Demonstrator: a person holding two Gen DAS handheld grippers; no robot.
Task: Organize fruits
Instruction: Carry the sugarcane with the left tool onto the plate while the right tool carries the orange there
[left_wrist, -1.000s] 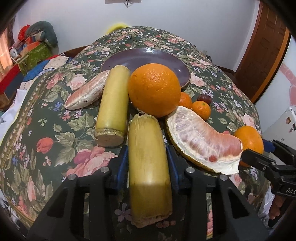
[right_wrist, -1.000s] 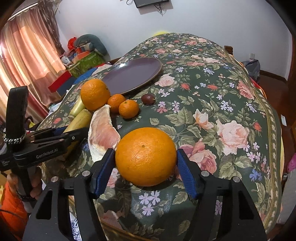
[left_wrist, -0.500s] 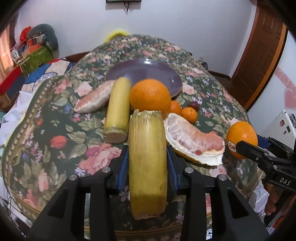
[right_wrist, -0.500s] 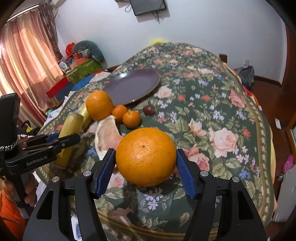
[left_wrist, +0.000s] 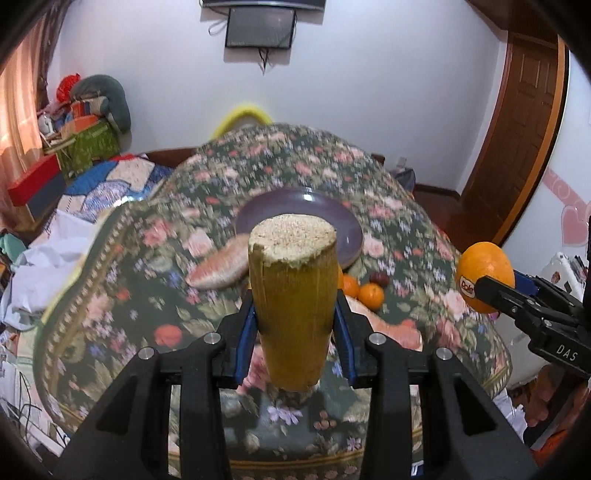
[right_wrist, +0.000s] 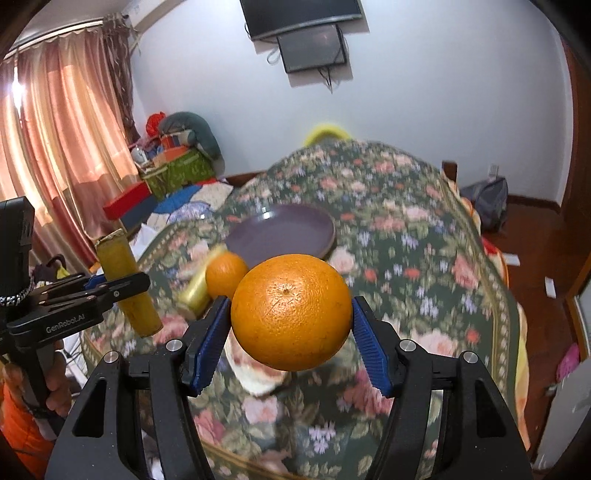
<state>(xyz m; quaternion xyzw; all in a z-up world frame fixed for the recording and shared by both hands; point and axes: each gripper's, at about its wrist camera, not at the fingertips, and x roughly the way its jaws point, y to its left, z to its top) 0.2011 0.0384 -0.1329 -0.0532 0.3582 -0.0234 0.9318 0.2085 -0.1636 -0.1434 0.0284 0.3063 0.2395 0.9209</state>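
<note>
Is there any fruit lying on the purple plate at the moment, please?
No, the purple plate is bare; the orange sits between the right gripper's fingers.

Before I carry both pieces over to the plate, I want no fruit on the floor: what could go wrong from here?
1. The round orange is pinched only at its sides by the right claw; it might roll out.
2. The yellow-green sugarcane stick stands tall in the left claw and could tip or slide.
3. The round purple plate lies past other fruit, which a low pass may knock.
</note>
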